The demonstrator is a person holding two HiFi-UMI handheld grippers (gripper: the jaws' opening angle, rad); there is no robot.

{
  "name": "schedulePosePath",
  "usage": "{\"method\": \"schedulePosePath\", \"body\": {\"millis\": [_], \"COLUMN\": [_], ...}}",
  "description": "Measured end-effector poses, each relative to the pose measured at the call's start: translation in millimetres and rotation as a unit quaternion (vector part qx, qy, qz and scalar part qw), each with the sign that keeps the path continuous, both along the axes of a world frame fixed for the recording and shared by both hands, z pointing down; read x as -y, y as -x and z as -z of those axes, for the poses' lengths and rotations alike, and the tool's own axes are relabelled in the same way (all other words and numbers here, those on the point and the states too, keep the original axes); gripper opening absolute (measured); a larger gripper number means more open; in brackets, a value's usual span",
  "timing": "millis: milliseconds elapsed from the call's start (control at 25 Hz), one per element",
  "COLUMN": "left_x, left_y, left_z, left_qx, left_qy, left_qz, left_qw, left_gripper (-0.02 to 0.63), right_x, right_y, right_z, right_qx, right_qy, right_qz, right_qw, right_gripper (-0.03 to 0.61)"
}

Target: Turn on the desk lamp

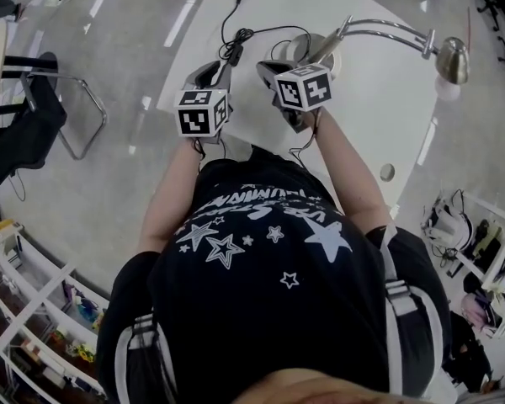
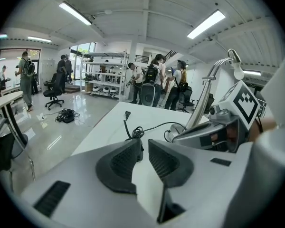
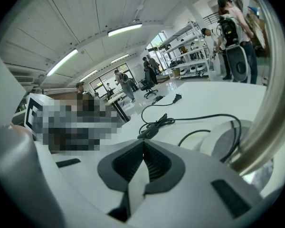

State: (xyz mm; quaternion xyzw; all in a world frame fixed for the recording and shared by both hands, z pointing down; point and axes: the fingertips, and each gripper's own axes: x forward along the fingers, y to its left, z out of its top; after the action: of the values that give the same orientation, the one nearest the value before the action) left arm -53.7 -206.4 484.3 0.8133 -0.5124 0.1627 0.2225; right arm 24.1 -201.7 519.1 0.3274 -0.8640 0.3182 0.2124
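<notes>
A: Desk lamp (image 1: 387,29) upright on white table (image 1: 379,99), just beyond the grippers. Both empty: left gripper (image 2: 145,146) narrowly parted, right gripper (image 3: 142,146) closed.

B: Probably heavy-based, stiff-necked; cord (image 3: 204,118) limp. Best pressed at the apparent cord switch (image 1: 233,52), not the neck.

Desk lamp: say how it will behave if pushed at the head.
The desk lamp probably resists sliding: its round base looks broad. Its long arm overhangs sideways, so a push at the head may tip or swivel it. The cord looks floppy and may drag.
</notes>
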Motion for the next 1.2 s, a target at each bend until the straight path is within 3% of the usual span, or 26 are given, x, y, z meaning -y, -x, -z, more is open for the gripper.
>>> {"method": "schedulePosePath", "body": {"millis": [320, 760, 880, 1200], "left_x": [-27, -79, -96, -139], "left_y": [13, 41, 50, 56], "left_z": [4, 34, 38, 49], "left_qx": [-0.016, -0.049, -0.048, -0.051], "left_qy": [-0.001, -0.038, -0.045, -0.059], "left_qz": [-0.009, -0.018, -0.020, -0.039], "left_qw": [0.9998, 0.9979, 0.9976, 0.9961], "left_gripper": [0.063, 0.060, 0.022, 0.009], "right_x": [-20, -55, -70, -128], "right_y": [-4, -2, 1, 11], "right_z": [7, 40, 53, 75], "right_qx": [-0.010, 0.013, 0.017, 0.021], "right_qy": [-0.005, -0.032, -0.044, -0.068], "right_qz": [-0.012, -0.056, -0.066, -0.072], "right_qw": [1.000, 0.998, 0.997, 0.995], "right_gripper": [0.005, 0.005, 0.005, 0.005]}}
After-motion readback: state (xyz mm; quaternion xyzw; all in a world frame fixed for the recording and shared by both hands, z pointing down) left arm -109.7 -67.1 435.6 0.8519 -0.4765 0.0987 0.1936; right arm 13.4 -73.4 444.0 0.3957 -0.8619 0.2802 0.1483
